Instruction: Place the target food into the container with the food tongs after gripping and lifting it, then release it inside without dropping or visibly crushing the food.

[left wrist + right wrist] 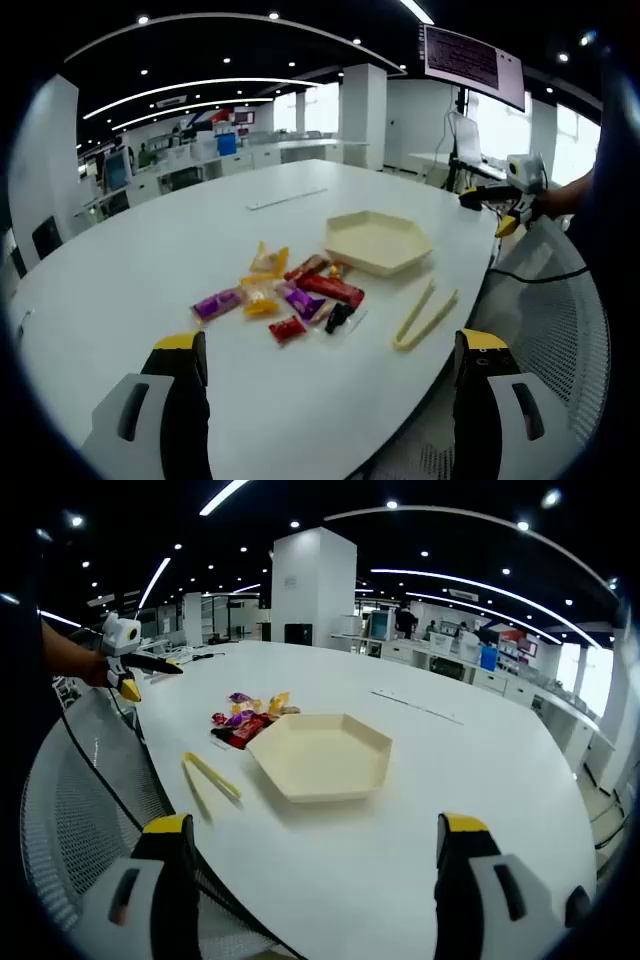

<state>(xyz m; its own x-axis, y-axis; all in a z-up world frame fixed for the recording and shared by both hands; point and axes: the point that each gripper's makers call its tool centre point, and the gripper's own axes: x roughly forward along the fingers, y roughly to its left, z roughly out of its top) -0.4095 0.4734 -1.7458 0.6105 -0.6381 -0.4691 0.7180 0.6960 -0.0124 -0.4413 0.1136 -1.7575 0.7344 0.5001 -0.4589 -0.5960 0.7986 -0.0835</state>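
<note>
Nearest the lens in the left gripper view, the left gripper (328, 360) stands with its yellow-tipped jaws spread wide and nothing between them, held back from the edge of the white table (150, 260). Reading left to right across that view: a loose pile of wrapped snacks (285, 295) lies on the tabletop, purple, yellow, red and one dark packet touching or overlapping; just right of the pile rests the cream hexagonal tray (378, 242), with nothing seen inside it; in front of the tray and right of the pile lie the cream food tongs (425, 315), flat on the table and untouched. At the far right edge the right gripper (520, 195) is seen off the table's end, with a cable trailing from it. In the right gripper view, the right gripper's own jaws are likewise parted and unloaded; the left gripper (125, 660) appears at the far left in a person's hand, the tongs (210, 777) beside the tray (320, 755), and the snacks (245, 718) just beyond the tray's left corner. Assessment: the task appears not begun. The tongs are not yet picked up, no item is lifted, and the container holds no food. Remaining steps: take the tongs, grip one packet gently, carry it over the tray and release.
</note>
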